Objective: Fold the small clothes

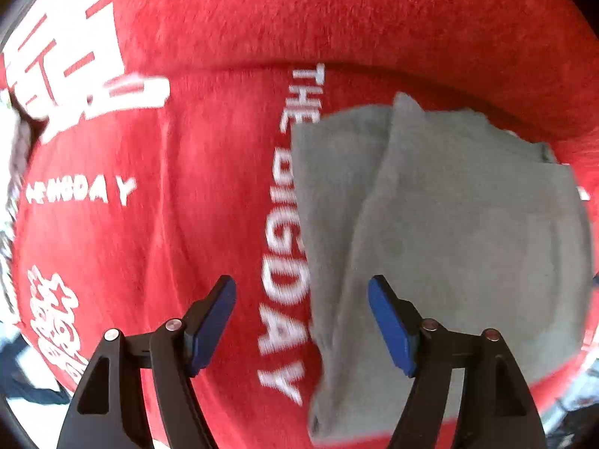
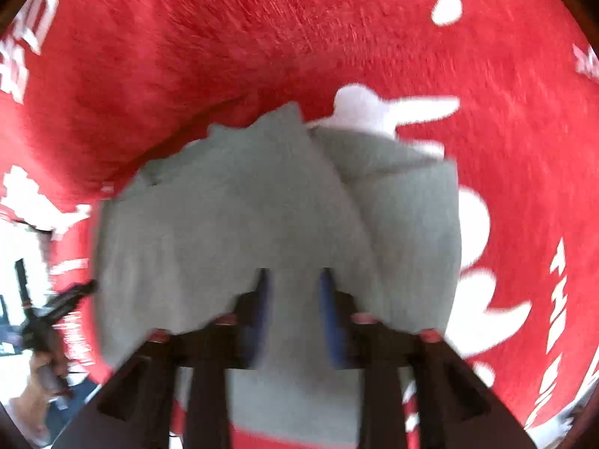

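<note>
You look to be mid-fold, judging by how the cloth sits: one layer is already doubled over and your right tongs (image 2: 292,314) have hold of the near edge for the next turn. That next move calls for carrying the pinched edge forward over the far half while your left tongs (image 1: 301,327) pin or catch the near left corner, so the stack does not slide on the plush.

Largest first: the red blanket (image 1: 209,224) with white lettering fills everything ahead of and beneath both tongs, soft and napped, with a ridge running across well ahead of your left tips.

On it lies the grey garment (image 1: 441,232), ahead and to the right of your left tongs, its left border running just inside your right-hand finger there. From your right tongs it spreads straight ahead and to both sides, and it drapes back over the fingers toward you. It is a thick, matte knit, folded, with a diagonal flap crossing the top and a ragged far edge.

Your left tongs are spread wide, holding nothing, hovering over the lettering with the cloth's edge near their right pad (image 1: 389,325).

Your right tongs are nearly pressed together, and grey fabric fills the narrow gap between the blue pads (image 2: 331,321); I judge they are pinching it, though blur softens the view.
</note>
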Action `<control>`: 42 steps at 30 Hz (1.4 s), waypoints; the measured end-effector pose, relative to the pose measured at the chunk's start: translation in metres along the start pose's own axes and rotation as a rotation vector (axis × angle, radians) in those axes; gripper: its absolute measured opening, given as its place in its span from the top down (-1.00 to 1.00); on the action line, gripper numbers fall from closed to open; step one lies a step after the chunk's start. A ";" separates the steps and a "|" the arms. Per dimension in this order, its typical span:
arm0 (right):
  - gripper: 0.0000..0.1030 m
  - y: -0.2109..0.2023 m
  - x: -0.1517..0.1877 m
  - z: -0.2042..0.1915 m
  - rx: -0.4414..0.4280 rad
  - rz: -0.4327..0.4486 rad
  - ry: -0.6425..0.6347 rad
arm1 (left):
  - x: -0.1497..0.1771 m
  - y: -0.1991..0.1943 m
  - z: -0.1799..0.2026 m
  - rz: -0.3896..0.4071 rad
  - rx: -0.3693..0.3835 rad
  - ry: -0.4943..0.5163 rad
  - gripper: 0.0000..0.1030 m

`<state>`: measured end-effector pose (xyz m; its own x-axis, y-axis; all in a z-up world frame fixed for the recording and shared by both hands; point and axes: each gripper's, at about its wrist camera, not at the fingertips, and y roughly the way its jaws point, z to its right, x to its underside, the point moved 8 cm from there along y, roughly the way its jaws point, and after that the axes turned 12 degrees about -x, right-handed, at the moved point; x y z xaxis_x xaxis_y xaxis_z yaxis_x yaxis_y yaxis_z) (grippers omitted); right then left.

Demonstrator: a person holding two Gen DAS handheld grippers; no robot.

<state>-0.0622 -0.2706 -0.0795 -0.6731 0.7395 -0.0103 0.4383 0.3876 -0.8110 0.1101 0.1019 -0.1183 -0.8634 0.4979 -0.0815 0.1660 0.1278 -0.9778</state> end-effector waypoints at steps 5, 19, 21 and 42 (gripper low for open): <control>-0.53 -0.014 0.074 0.017 -0.162 -0.052 0.252 | 0.040 -0.007 0.003 -0.058 0.063 -0.039 -0.44; 0.82 -0.002 0.084 0.086 -0.082 0.071 0.475 | 0.083 0.019 0.001 -0.119 0.034 -0.080 -0.44; 0.76 -0.001 0.084 0.083 -0.065 0.050 0.453 | 0.085 0.012 -0.004 -0.103 0.026 -0.068 -0.44; -0.58 0.030 0.098 -0.045 -0.138 0.032 0.283 | 0.040 -0.031 -0.032 0.028 -0.022 0.018 -1.00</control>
<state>-0.0881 -0.1618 -0.0789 -0.4734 0.8689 0.1447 0.5466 0.4186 -0.7253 0.0862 0.1454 -0.0844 -0.8493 0.5173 -0.1055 0.2012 0.1325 -0.9705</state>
